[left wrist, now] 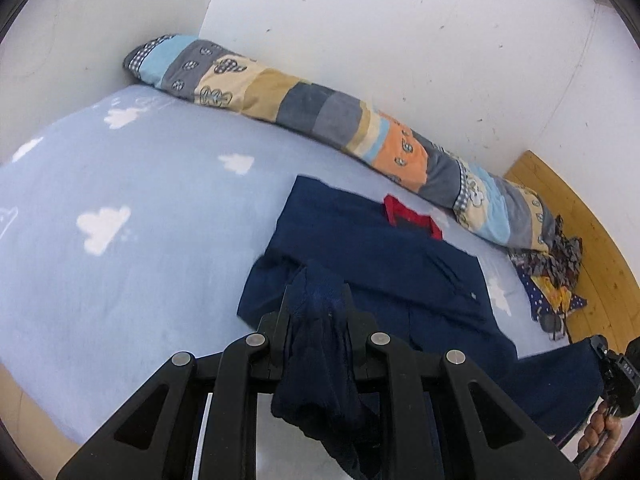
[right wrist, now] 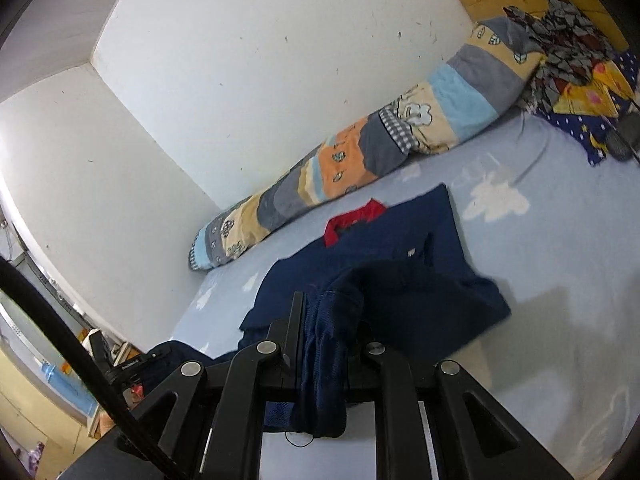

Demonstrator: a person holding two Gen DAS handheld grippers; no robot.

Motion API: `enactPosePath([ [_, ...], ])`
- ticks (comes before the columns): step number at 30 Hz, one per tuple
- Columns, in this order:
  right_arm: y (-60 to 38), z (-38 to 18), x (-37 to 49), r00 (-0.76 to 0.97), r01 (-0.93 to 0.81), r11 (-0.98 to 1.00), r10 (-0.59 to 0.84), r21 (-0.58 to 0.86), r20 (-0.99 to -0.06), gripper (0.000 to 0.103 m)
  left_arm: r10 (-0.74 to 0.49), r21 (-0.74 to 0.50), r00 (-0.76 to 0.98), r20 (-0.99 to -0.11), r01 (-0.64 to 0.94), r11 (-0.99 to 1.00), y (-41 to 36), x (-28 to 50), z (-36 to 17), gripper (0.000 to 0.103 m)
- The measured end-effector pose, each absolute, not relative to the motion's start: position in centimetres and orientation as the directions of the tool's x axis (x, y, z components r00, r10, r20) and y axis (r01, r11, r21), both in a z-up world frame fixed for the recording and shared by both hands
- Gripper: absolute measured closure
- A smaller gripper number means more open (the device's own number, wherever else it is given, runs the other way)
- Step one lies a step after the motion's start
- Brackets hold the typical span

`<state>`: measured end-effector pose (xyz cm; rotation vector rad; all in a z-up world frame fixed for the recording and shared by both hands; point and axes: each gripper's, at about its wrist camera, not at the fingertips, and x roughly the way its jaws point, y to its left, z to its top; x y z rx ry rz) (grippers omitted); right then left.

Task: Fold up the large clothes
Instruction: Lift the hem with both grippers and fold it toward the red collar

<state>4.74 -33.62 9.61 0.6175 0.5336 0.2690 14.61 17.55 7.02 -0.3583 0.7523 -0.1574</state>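
A navy blue garment with a red collar lies on a light blue bed sheet with white clouds. My left gripper is shut on a bunched corner of the garment's near edge and holds it above the sheet. My right gripper is shut on another bunched corner of the same garment; the red collar shows beyond it. The right gripper also shows at the right edge of the left wrist view, with the cloth stretched to it.
A long rolled patchwork quilt lies along the white wall behind the garment. A pile of patterned clothes sits at the bed's end by a wooden board. Furniture and clutter stand beyond the bed's left side.
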Motion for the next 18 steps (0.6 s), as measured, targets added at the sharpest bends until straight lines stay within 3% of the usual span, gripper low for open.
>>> enactPosePath([
  [10,-35.7,9.7,14.7,0.833,-0.056,0.836,0.341,0.546,-0.437,0.09,-0.215,-0.289,0.733,-0.646,0.025,0.957,14.5,24.5,9.0,0.085],
  [18,-38.5,6.9,24.8,0.824,0.011,0.862,0.279,0.507,-0.493,0.09,-0.18,-0.24,0.701,-0.69,0.013,0.971,12.2,35.5,7.3,0.085],
])
